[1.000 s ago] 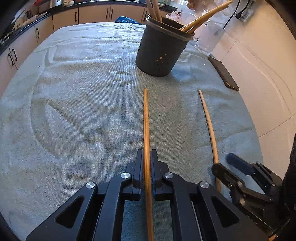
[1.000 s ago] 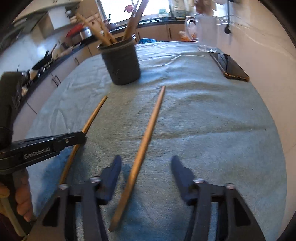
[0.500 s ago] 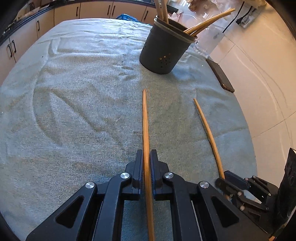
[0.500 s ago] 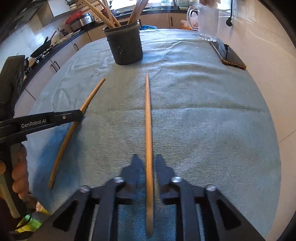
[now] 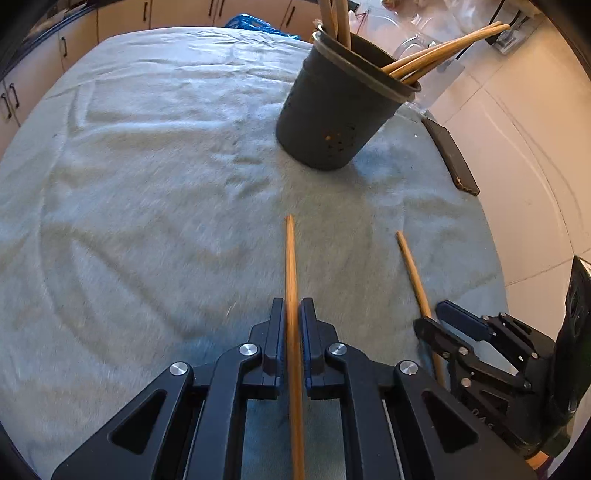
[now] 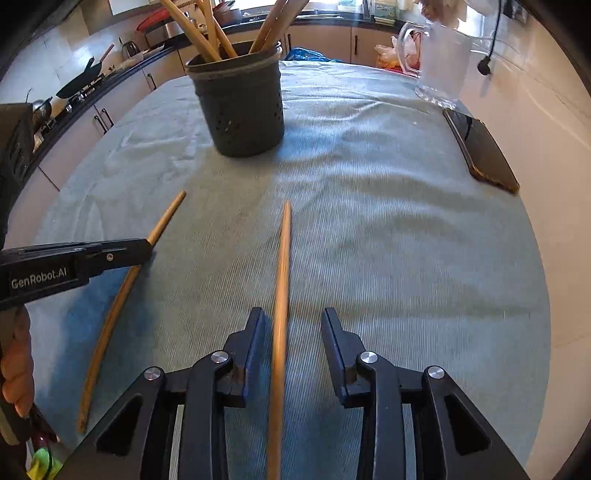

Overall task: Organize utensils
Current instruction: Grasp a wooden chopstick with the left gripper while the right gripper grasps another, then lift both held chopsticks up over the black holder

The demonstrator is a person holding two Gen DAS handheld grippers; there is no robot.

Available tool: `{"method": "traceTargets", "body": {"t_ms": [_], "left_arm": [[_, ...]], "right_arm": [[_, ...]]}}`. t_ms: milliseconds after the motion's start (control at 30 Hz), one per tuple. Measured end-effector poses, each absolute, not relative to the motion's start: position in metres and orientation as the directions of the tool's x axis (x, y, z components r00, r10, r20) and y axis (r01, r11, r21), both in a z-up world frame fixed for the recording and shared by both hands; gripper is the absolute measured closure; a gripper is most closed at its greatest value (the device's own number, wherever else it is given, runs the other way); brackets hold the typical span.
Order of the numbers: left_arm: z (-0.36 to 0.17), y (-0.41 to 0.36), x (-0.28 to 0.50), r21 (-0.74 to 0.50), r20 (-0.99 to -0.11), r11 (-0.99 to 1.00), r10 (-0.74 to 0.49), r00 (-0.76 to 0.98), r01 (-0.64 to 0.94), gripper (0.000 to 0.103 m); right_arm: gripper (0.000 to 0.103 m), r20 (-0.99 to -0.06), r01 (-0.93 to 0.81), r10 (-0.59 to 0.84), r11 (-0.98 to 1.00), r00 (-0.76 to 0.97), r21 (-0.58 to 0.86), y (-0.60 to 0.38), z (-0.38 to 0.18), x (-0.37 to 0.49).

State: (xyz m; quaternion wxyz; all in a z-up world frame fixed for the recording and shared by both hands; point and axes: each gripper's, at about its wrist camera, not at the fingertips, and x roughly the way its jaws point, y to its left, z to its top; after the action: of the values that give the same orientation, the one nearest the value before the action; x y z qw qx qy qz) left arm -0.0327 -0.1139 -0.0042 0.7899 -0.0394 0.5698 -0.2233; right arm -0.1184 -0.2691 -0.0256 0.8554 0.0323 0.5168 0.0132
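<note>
Chopsticks: one (image 5: 291,280) clamped between the fingers of the left hand-held gripper (image 5: 292,317), pointing ahead over the towel-covered surface (image 5: 147,192); the other (image 6: 281,280) lies in the gap of the right hand-held gripper (image 6: 291,325), whose fingers are spread apart and not touching it. Dark holder cup (image 6: 240,107) stands ahead, holding more wooden sticks, nothing between it and either chopstick tip. Phone (image 6: 480,151) lies near the right edge, clear jug (image 6: 441,70) behind it. Kitchen cabinets (image 5: 122,18) beyond. Left hand-held gripper's side reads "GenRobot.AI" in the right wrist view.
</note>
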Motion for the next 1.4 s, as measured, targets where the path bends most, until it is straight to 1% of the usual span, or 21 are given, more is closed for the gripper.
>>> {"method": "traceTargets", "body": {"t_ms": [167, 367, 433, 500, 533, 600, 667, 767, 1067, 1400], "left_arm": [[-0.005, -0.124, -0.009, -0.347, -0.88, 0.889, -0.419, 0.226, 0.298, 0.096], [-0.005, -0.134, 0.0, -0.318, -0.877, 0.886, -0.41, 0.25, 0.336, 0.096], [-0.005, -0.136, 0.0, -0.312, -0.87, 0.885, -0.412, 0.27, 0.345, 0.096], [-0.005, -0.136, -0.001, -0.309, -0.862, 0.882, -0.418, 0.288, 0.356, 0.098], [-0.006, -0.141, -0.001, -0.303, -0.859, 0.883, -0.416, 0.298, 0.36, 0.097], [-0.006, -0.14, -0.003, -0.303, -0.855, 0.884, -0.417, 0.309, 0.355, 0.098], [-0.004, -0.136, -0.007, -0.292, -0.857, 0.893, -0.403, 0.322, 0.342, 0.098], [0.009, -0.127, -0.016, -0.293, -0.84, 0.892, -0.413, 0.352, 0.345, 0.097], [0.062, -0.111, -0.061, -0.246, -0.765, 0.892, -0.419, 0.489, 0.38, 0.097], [0.103, -0.1, -0.112, -0.149, -0.686, 0.907, -0.381, 0.619, 0.393, 0.097]], "right_arm": [[0.069, -0.886, -0.006, 0.03, 0.999, 0.462, 0.031, -0.266, -0.026, -0.093], [0.07, -0.878, -0.001, 0.024, 1.0, 0.479, 0.027, -0.262, -0.026, -0.076], [0.075, -0.869, 0.002, 0.018, 1.0, 0.494, 0.022, -0.261, -0.027, -0.075], [0.091, -0.86, 0.0, 0.014, 1.0, 0.511, 0.017, -0.26, -0.027, -0.076], [0.095, -0.856, 0.001, 0.013, 1.0, 0.516, 0.016, -0.26, -0.027, -0.076], [0.096, -0.853, 0.011, 0.03, 0.999, 0.521, 0.042, -0.263, -0.027, -0.076], [0.097, -0.846, 0.027, 0.059, 0.996, 0.53, 0.086, -0.269, -0.023, -0.078], [0.097, -0.815, 0.028, 0.078, 0.993, 0.575, 0.115, -0.274, -0.008, -0.088], [0.096, -0.688, 0.025, 0.098, 0.986, 0.719, 0.167, -0.28, 0.053, -0.136], [0.096, -0.586, 0.0, 0.115, 0.981, 0.802, 0.192, -0.272, 0.098, -0.191]]}}
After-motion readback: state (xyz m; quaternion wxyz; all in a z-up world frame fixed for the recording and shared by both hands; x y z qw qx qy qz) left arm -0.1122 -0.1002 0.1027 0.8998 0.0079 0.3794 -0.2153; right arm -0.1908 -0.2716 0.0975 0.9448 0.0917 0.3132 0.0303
